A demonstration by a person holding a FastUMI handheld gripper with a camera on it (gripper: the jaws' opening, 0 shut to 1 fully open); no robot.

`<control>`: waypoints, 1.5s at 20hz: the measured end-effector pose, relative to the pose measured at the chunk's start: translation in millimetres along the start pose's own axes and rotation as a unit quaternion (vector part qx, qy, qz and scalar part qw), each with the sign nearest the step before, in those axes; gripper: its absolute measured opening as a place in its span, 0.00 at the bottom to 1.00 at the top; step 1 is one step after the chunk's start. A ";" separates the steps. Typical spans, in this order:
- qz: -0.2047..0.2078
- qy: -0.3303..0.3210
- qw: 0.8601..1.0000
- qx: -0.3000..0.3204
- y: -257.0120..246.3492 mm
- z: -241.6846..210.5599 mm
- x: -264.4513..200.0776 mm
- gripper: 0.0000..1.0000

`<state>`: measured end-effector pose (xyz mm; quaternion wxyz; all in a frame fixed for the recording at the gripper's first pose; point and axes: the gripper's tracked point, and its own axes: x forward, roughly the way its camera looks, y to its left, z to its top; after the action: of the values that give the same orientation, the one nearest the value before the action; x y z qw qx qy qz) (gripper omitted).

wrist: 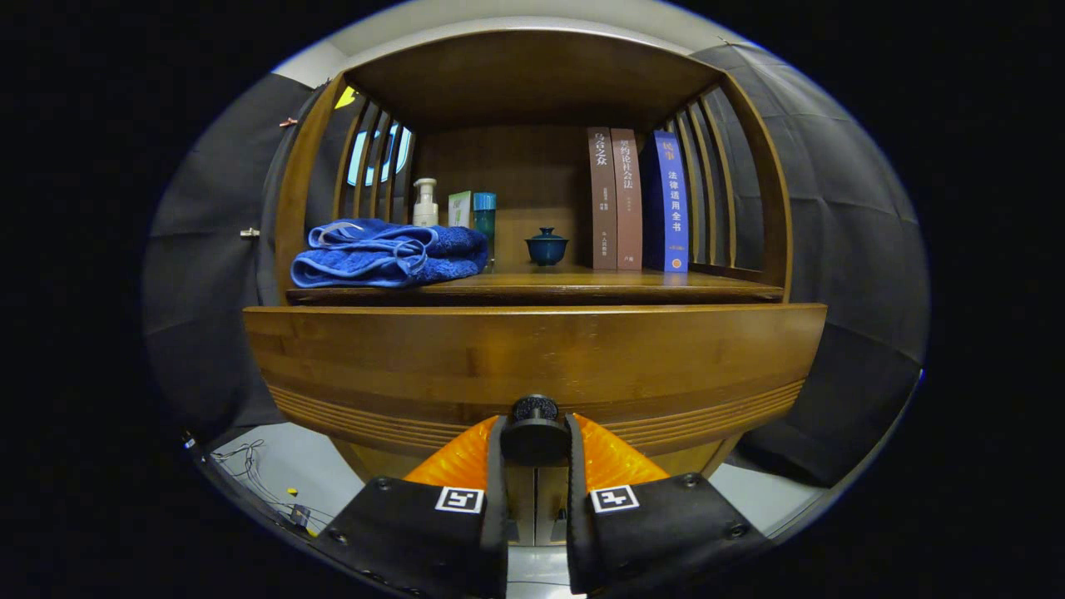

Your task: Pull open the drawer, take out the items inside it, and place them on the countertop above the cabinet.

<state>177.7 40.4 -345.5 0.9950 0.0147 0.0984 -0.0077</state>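
A wide wooden drawer front point(532, 362) spans the cabinet below the countertop point(582, 287). A round black knob point(534, 431) sits at its lower middle. My gripper point(535, 437) is shut on the knob, with the orange fingers point(453, 457) pressing it from both sides. The drawer front stands a little forward of the countertop edge, and the drawer's inside is hidden.
On the countertop lie a folded blue towel point(387, 254), a white pump bottle point(425, 202), a small box and teal bottle point(484, 212), a dark teal lidded cup point(547, 246) and three upright books point(636, 200). Slatted wooden sides and a roof enclose the shelf.
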 end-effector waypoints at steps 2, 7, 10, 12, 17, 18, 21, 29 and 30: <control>0.000 0.000 1.000 -0.004 -2.2 -2.7 -19.0 0.32; 0.004 0.003 1.000 -0.004 -3.3 -9.3 -57.1 0.32; 0.006 0.006 1.000 -0.006 -3.8 -12.3 -74.6 0.32; 0.007 0.006 1.000 -0.006 -4.8 -14.6 -85.6 0.32; 0.009 0.017 1.000 0.000 -8.1 -27.2 -107.3 0.32; 0.010 0.013 1.000 0.002 -7.9 -26.0 -109.4 0.32; 0.013 0.012 1.000 -0.001 -6.2 -30.4 -116.8 0.32; 0.010 0.005 1.000 0.001 -7.2 -35.2 -121.8 0.32; 0.009 0.003 1.000 0.006 -7.8 -35.9 -120.7 0.32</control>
<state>52.2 35.2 -357.2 0.9947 0.0213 0.1010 0.0003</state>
